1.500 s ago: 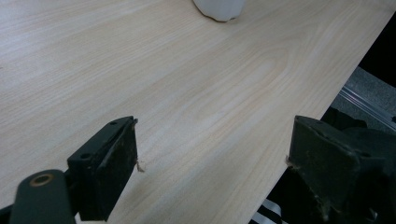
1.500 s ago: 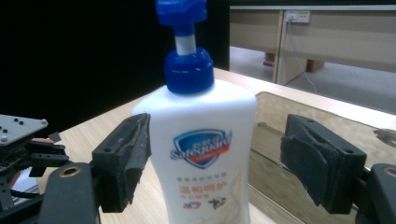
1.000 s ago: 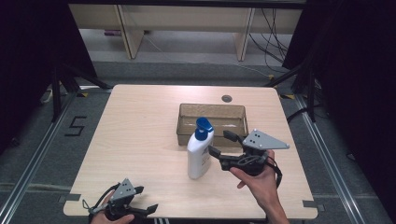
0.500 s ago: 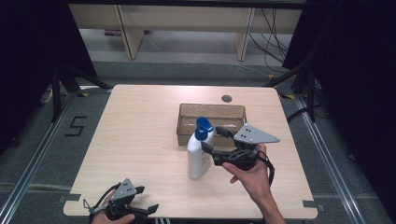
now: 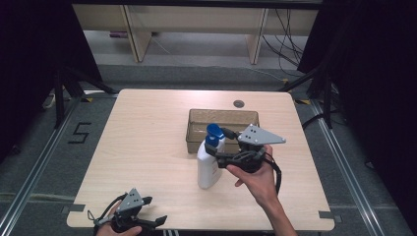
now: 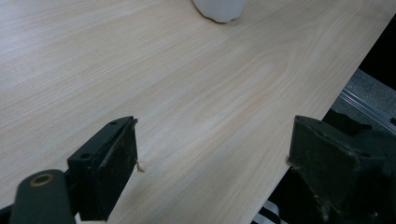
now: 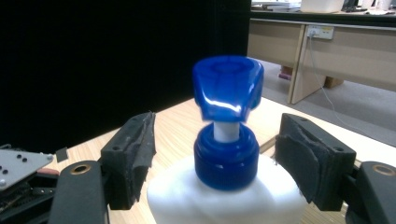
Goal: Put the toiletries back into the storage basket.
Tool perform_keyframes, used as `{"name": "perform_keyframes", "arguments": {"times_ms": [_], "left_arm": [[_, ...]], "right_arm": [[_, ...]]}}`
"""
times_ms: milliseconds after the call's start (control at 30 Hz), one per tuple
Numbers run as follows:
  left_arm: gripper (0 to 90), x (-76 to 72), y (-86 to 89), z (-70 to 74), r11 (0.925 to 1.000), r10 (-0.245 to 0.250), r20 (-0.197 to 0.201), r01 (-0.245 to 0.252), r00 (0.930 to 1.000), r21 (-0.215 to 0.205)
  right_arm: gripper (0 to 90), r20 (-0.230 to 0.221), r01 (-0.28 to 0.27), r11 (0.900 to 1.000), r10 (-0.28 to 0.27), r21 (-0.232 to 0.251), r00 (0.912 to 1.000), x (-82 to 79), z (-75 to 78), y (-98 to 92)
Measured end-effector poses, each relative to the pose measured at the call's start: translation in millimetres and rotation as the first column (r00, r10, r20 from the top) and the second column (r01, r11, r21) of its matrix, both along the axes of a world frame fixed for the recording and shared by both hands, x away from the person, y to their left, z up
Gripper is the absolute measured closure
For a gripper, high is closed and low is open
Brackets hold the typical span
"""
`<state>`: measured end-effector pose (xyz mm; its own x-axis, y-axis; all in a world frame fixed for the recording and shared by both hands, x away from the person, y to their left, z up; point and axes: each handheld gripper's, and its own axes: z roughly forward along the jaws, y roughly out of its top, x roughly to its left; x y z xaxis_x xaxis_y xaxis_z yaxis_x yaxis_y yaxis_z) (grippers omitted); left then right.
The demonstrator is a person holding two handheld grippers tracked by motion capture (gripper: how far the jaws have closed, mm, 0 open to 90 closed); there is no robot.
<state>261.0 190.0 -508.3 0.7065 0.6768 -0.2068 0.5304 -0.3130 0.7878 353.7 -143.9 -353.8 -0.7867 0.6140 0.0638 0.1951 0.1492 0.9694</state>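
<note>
A white bottle (image 5: 208,166) with a blue pump head (image 5: 215,131) stands upright on the wooden table (image 5: 147,142), just in front of a brown box. My right gripper (image 5: 218,142) is open, with its jaws on either side of the bottle's neck, apart from it. In the right gripper view the blue pump head (image 7: 228,88) and collar sit between the spread jaws of this gripper (image 7: 217,133). My left gripper (image 5: 154,210) rests open near the table's front left edge. The left gripper view has those jaws (image 6: 212,137) wide over bare wood, with the bottle's base (image 6: 219,9) far ahead.
An open brown rectangular box (image 5: 223,112) sits behind the bottle at mid-table. A small round hole (image 5: 239,103) lies in the tabletop behind it. The table's front edge runs right by the left gripper. Shelving and cables stand on the floor beyond.
My right gripper has moved left toward the bottle until its open jaws flank the pump neck. The bottle and the left gripper have stayed put.
</note>
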Motion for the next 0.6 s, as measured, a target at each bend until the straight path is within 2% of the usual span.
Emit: {"name": "perform_keyframes", "arguments": {"times_ms": [67,133,167,267,367,400,500,533,567,600], "left_arm": [[15.1,-0.3,0.7,1.3,0.9999,-0.006,-0.001,0.006,1.0000,0.012],[15.1,-0.6,0.2,1.5,1.0000,-0.004,0.000,0.004,1.0000,0.007],[15.1,-0.7,0.0,1.5,1.0000,-0.005,0.002,0.005,1.0000,0.006],[15.1,-1.9,0.1,0.4,1.0000,-0.008,-0.001,0.008,1.0000,0.006],[15.1,-2.1,0.8,0.6,1.0000,-0.004,0.004,0.004,1.0000,0.007],[15.1,-1.7,1.1,0.9,1.0000,-0.006,0.009,0.006,0.9999,-0.001],[15.1,-1.8,1.4,1.3,0.9999,-0.009,0.009,0.009,0.9999,0.010],[15.1,-2.1,0.2,1.0,0.9999,-0.011,0.010,0.011,0.9999,0.000],[15.1,-2.1,0.6,1.1,0.9999,-0.015,0.010,0.015,0.9998,0.006],[15.1,-2.2,0.3,0.9,0.9999,-0.013,0.009,0.013,0.9999,0.002]], "right_arm": [[29.0,-0.001,0.001,1.000,-0.001,-0.006,1.0000,1.0,1.2,2.3],[29.3,0.000,-0.001,1.000,0.001,0.003,1.0000,2.8,1.3,4.1],[29.5,0.017,-0.004,1.000,0.004,0.001,0.9998,4.9,1.5,4.6],[31.5,0.006,-0.001,1.000,0.001,0.000,1.0000,6.2,2.7,6.6],[33.6,0.018,0.005,1.000,-0.005,-0.006,0.9998,8.3,4.0,8.2],[34.4,0.018,-0.001,1.000,0.001,-0.005,0.9998,8.7,4.7,9.6],[36.8,0.026,0.001,1.000,-0.001,-0.009,0.9997,11.0,5.0,10.8],[38.5,0.024,-0.004,1.000,0.004,0.000,0.9997,12.2,4.3,12.0],[40.8,0.038,0.001,1.000,0.000,-0.011,0.9993,12.9,4.6,11.5],[41.8,0.023,-0.010,1.000,0.010,-0.004,0.9997,12.9,4.0,12.5]]}}
